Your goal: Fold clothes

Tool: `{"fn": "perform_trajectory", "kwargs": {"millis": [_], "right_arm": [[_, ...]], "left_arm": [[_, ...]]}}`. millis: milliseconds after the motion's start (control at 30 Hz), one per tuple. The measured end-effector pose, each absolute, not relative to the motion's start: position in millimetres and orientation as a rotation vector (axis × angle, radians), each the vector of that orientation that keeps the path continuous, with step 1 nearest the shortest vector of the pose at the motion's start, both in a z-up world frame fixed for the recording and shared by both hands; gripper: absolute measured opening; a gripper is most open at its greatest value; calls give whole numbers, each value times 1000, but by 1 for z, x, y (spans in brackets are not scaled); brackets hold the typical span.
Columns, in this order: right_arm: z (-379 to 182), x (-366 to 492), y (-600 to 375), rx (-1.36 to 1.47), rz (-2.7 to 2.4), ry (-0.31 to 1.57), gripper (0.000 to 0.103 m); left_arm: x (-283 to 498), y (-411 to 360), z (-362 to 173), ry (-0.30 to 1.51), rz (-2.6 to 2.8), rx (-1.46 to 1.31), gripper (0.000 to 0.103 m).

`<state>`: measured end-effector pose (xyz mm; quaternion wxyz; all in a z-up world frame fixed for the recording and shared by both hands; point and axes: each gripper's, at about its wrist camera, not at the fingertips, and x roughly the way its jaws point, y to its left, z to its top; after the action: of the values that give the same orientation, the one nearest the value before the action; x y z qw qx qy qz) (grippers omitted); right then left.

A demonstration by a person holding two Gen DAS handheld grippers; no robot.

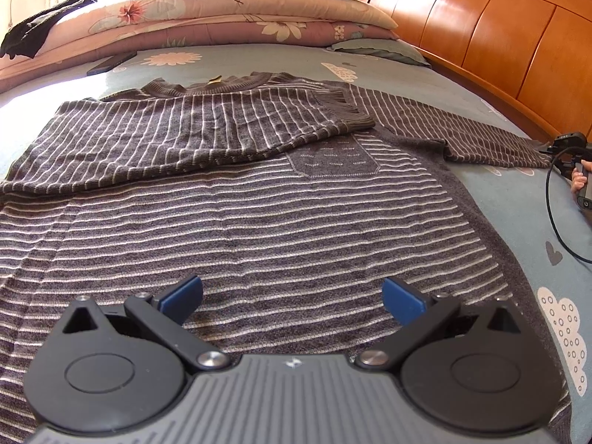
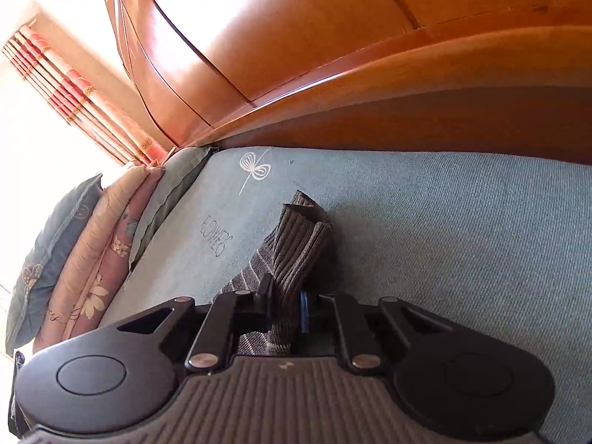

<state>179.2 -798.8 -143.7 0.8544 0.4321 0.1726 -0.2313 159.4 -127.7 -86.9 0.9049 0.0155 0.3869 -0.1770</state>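
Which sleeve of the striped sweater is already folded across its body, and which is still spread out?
One sleeve lies folded across the sweater; the other sleeve stretches sideways, its cuff clamped in the right gripper.

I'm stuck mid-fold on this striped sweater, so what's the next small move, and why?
Probably carry the right sleeve's cuff, pinched in the right claw, across the sweater body. The other sleeve is already folded over the chest, this one still stretches toward the headboard, and the left claw hovers open.

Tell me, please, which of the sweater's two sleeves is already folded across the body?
The left sleeve, lying across the chest. The right sleeve stretches out over the sheet, its cuff gripped by the right claw.
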Motion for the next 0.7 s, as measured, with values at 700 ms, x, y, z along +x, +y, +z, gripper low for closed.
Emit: {"fn": "perform_trajectory", "kwargs": {"millis": [700], "right_arm": [[-12, 262, -641, 421, -447, 535, 13]], "left_arm": [[169, -62, -75, 823, -433, 79, 102]]}}
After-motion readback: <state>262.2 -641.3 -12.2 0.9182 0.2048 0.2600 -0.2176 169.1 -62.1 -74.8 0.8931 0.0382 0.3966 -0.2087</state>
